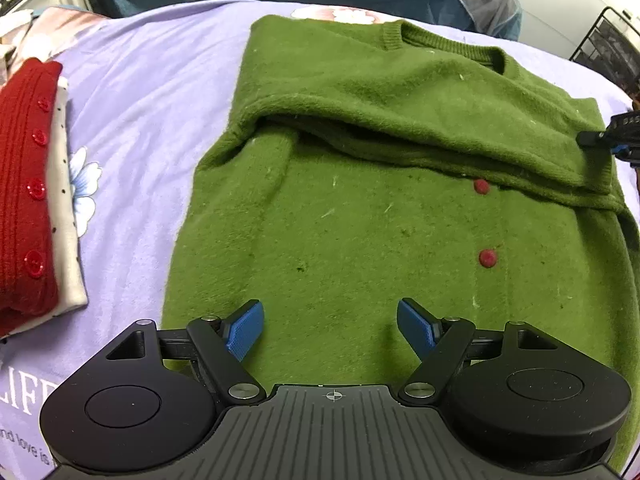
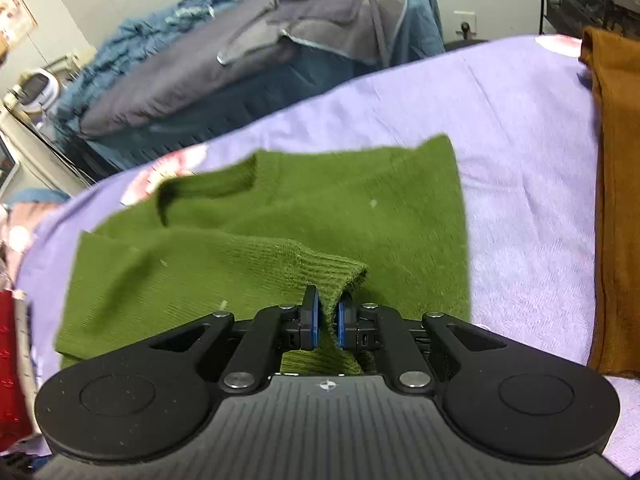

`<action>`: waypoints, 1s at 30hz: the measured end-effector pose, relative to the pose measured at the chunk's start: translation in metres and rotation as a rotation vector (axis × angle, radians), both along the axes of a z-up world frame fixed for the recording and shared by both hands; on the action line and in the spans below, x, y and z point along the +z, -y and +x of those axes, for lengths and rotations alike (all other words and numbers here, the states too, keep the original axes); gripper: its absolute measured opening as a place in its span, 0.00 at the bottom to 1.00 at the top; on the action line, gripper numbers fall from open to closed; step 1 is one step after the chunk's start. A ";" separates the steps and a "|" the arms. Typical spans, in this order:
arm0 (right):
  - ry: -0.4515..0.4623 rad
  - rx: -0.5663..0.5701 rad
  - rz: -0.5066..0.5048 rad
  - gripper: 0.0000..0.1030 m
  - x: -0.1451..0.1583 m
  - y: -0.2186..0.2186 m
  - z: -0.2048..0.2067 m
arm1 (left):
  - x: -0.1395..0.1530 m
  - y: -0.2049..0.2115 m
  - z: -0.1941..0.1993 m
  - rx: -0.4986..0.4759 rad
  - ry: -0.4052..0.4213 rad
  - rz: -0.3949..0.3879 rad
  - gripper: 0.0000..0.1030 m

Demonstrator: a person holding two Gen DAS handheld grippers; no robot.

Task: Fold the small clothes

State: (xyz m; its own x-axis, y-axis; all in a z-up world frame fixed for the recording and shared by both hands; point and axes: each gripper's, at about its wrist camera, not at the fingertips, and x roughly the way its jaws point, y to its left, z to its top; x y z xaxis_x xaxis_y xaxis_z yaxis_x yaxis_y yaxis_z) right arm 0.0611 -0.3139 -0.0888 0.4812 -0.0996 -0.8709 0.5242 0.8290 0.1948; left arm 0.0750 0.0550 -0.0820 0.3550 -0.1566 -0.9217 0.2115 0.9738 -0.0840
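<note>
Lavender bedsheet point(image 1: 152, 92) under green cardigan point(image 1: 360, 220); right hand-held gripper point(image 2: 328, 314) pinching sleeve cuff point(image 2: 340, 276); left hand-held gripper point(image 1: 330, 330) open.

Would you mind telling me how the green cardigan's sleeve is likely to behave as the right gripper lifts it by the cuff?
The sleeve will probably drape limply: it already sags in soft folds across the green cardigan. The right gripper is shut on the ribbed cuff, whose fuzzy knit likely resists slipping. It looks light, though lifting may drag the body along the purple sheet.
</note>
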 end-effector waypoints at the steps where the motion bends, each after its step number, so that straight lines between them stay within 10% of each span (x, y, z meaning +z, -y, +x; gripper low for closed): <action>1: -0.013 0.006 -0.011 0.11 -0.004 -0.001 0.001 | 0.000 -0.002 0.000 0.002 0.001 0.005 1.00; 9: -0.081 0.114 -0.129 0.16 -0.015 -0.018 0.010 | -0.002 -0.021 -0.004 0.035 0.000 0.007 1.00; 14: 0.000 0.128 -0.104 0.80 0.006 -0.023 -0.010 | -0.002 -0.031 -0.009 0.009 0.010 0.001 1.00; 30: -0.066 0.080 -0.027 0.82 0.041 -0.067 -0.167 | 0.010 -0.064 -0.057 -0.135 0.171 0.074 1.00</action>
